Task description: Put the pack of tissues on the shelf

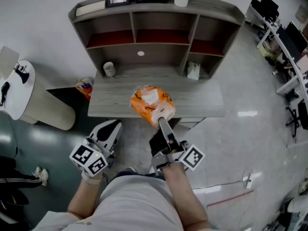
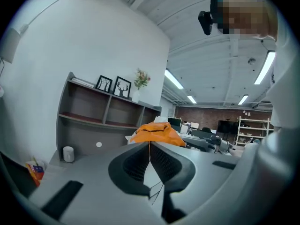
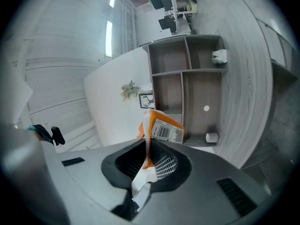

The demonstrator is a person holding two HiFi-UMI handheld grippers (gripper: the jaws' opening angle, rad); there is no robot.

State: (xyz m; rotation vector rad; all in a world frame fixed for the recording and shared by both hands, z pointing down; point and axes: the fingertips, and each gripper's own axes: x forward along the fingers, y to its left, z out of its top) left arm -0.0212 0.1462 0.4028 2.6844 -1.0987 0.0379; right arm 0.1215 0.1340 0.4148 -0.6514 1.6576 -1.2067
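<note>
Grey desk [image 1: 202,102] underlies crumpled orange-white tissue pack [image 1: 150,102].

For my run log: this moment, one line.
right tongs: shut on tissue pack | left tongs: shut, empty | pack: over desk, not on shelf

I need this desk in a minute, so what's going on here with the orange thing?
A person is working with a pair of hand-held tongs in each hand. The right tongs are shut on an edge of the orange pack of tissues, holding it over the grey desk in front of the shelf unit. The left tongs are shut and empty, held low by the person's side. The pack is not yet on a shelf.
</note>
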